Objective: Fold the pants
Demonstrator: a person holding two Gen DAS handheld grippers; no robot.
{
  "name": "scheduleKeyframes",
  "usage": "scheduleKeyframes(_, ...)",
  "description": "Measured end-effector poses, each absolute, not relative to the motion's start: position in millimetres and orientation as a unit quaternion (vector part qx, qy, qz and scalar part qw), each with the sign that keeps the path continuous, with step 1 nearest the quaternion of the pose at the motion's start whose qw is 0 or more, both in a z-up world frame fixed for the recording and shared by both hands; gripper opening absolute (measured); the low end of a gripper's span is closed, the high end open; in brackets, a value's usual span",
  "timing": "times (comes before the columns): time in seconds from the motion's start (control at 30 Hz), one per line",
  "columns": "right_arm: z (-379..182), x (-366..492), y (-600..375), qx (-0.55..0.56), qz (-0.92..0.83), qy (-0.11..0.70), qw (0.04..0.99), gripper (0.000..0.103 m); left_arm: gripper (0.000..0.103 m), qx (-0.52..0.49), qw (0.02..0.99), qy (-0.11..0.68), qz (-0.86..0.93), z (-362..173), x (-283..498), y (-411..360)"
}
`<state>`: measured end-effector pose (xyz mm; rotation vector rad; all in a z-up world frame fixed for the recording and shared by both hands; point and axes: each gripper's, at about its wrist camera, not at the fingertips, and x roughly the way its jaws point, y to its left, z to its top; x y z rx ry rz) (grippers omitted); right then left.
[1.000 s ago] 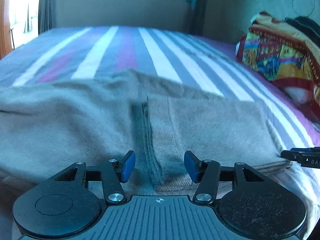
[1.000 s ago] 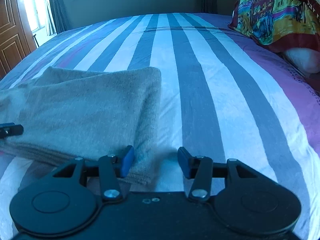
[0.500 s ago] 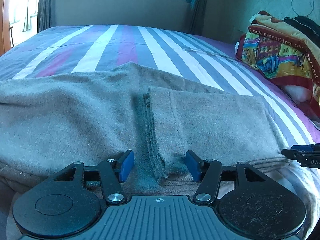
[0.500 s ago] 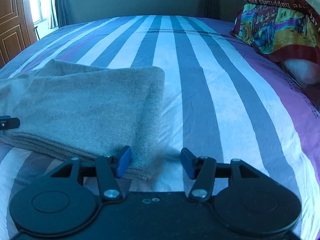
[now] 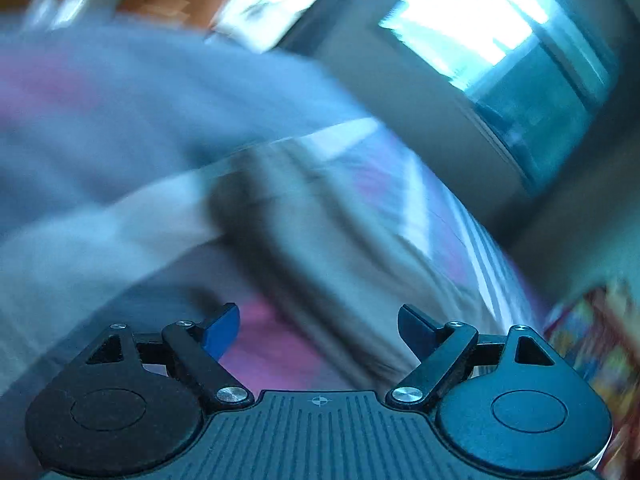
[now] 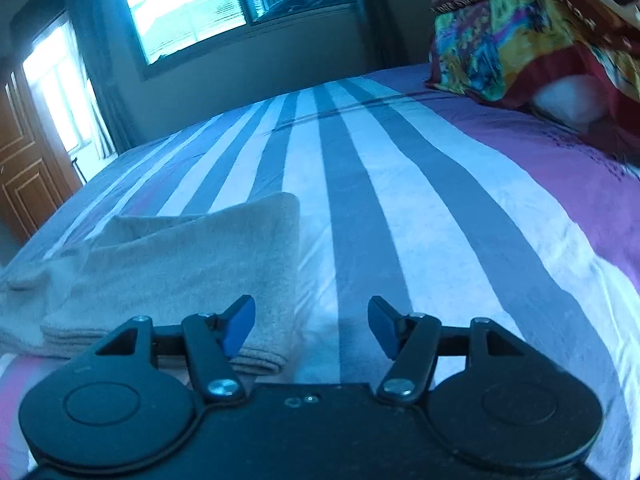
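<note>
Since half a second ago the left tool (image 5: 318, 326) has swung away and tilted, its view now smeared by motion, and the right tool (image 6: 311, 326) has lifted slightly. Folded grey pants (image 6: 176, 264) lie on the striped bed (image 6: 440, 208), under the right tool's left finger. Both tools are spread wide, holding nothing. A colourful pillow (image 6: 520, 36) sits far right, a window (image 6: 188, 4) behind

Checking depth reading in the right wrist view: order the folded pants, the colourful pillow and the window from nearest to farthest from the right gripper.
1. Folded pants, just ahead-left of the right gripper.
2. Colourful pillow, far right on the bed.
3. Window, on the back wall, upper left.
</note>
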<state>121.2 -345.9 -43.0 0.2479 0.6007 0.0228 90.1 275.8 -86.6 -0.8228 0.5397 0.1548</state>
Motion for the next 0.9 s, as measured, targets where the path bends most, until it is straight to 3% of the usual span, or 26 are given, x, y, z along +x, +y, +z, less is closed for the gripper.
scheduleKeyframes(0.2,-42.0,120.4,-340.9,0.111,-0.003,0.313,0.943,0.062,0.085,-0.512,0.832,0.212,0.019,-122.9,136.1,322.9)
scheduleKeyframes(0.23,-41.9,120.2,-339.4,0.107,-0.004,0.317,0.942,0.062,0.078,-0.522,0.826,0.212,0.015,-126.2,146.8,325.3)
scheduleKeyframes(0.27,-41.8,119.5,-337.9,0.105,-0.006,0.319,0.942,0.062,0.03,-0.523,0.824,0.218,0.022,-128.0,156.0,328.0)
scheduleKeyframes(0.3,-42.7,120.1,-335.6,0.102,-0.007,0.322,0.941,0.062,0.024,-0.534,0.814,0.226,0.035,-129.8,160.5,331.1)
scheduleKeyframes(0.4,-42.3,122.6,-331.6,0.098,-0.012,0.327,0.94,0.062,0.024,-0.523,0.841,0.137,0.015,-113.4,137.1,322.5)
scheduleKeyframes(0.5,-39.3,123.2,-329.7,0.097,-0.012,0.323,0.941,0.065,0.024,-0.533,0.826,0.18,0.043,-150.8,129.3,325.7)
scheduleKeyframes(0.67,-39.0,130.9,-333.0,0.112,-0.017,0.325,0.939,0.065,0.029,-0.514,0.833,0.197,0.052,-142.1,139.8,319.3)
scheduleKeyframes(0.9,-32.9,126.9,-369.6,0.116,-0.064,0.286,0.949,0.068,0.024,-0.405,0.89,0.208,0.039,-77.7,164.1,294.2)
